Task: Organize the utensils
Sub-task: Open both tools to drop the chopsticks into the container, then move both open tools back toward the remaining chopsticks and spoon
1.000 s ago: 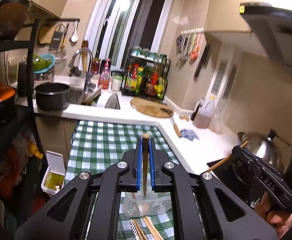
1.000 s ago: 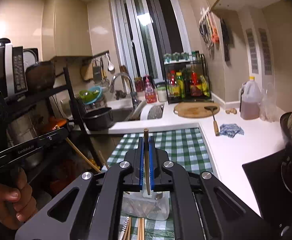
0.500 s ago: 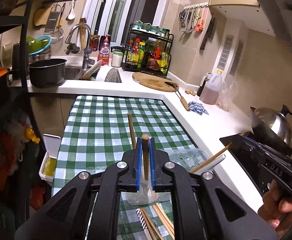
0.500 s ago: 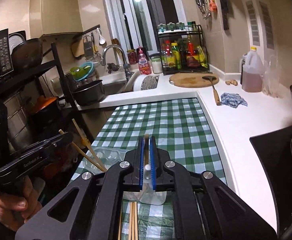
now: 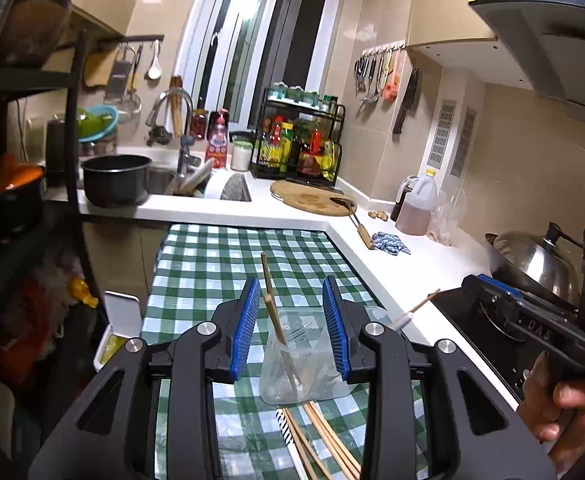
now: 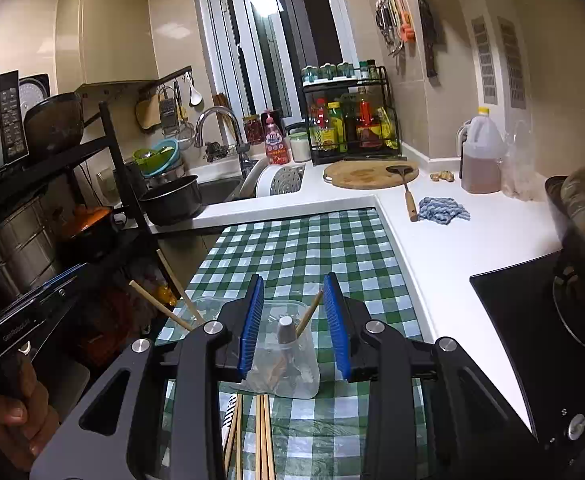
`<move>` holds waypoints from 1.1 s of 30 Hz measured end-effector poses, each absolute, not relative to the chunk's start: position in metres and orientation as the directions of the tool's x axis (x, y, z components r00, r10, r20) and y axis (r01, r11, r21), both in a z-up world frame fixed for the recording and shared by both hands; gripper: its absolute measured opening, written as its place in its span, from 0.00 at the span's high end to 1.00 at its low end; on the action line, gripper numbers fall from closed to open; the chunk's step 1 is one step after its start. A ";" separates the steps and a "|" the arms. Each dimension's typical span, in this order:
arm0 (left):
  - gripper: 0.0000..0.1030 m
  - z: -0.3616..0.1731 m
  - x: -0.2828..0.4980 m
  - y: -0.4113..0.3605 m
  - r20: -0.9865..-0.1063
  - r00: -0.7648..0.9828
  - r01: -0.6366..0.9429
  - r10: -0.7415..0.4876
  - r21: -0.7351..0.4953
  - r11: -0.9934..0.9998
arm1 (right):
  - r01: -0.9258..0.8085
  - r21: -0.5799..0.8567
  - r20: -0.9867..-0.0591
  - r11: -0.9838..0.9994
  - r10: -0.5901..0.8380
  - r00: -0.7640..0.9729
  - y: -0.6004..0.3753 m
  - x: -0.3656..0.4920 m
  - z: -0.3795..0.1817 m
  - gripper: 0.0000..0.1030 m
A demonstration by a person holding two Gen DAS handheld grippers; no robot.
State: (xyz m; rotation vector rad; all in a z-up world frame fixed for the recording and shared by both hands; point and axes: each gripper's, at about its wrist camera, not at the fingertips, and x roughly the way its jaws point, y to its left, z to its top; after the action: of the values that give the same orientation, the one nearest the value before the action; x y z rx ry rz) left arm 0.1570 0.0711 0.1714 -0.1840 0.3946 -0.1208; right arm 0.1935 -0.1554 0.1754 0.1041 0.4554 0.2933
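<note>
Small kitchen, warm dim light, tall window at the back. A green-and-white checked tablecloth covers the table that butts against the L-shaped white worktop.

Both grippers are over the near edge of the table. The left gripper has its jaws opening, blue pads clear of the wooden chopstick between them; it leans in a clear plastic cup. The right gripper is opening as well, with a second clear cup between its jaws holding a chopstick and something with a grey cap; nothing is pinched. More loose chopsticks lie flat on the cloth at the near edge, just in front of the cups.

Along the worktop's back edge: sink with a curved tap, black pot, condiment rack, round wooden cutting board with a spatula resting on it. A blue rag and an oil jug sit along the right run, with a lidded wok on the black hob at the right end.
</note>
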 end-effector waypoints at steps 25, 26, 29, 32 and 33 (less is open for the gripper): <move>0.85 0.009 0.034 0.059 -0.548 0.825 -0.010 -0.135 -0.254 0.967 | -0.274 0.199 -0.526 0.941 0.339 0.780 -0.153 0.062 0.010 0.97; 0.85 0.006 0.032 0.057 -0.550 0.825 -0.009 -0.132 -0.247 0.969 | -0.277 0.195 -0.547 0.941 0.339 0.765 -0.152 0.063 0.000 0.95; 0.85 0.001 0.028 0.052 -0.557 0.819 0.000 -0.139 -0.241 0.971 | -0.288 0.190 -0.580 0.939 0.344 0.739 -0.148 0.067 -0.013 0.94; 0.85 -0.003 0.028 0.046 -0.563 0.814 0.010 -0.143 -0.233 0.972 | -0.303 0.159 -0.608 0.940 0.335 0.720 -0.141 0.067 -0.021 0.94; 0.85 -0.004 0.028 0.045 -0.567 0.810 0.014 -0.150 -0.237 0.971 | -0.306 0.143 -0.619 0.941 0.326 0.715 -0.139 0.067 -0.025 0.94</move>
State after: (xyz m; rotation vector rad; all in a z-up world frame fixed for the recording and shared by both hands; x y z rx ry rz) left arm 0.0285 0.0451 -0.0040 -0.2272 0.6223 -0.0884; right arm 0.0674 -0.1389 -0.0248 0.0309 0.6909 0.3501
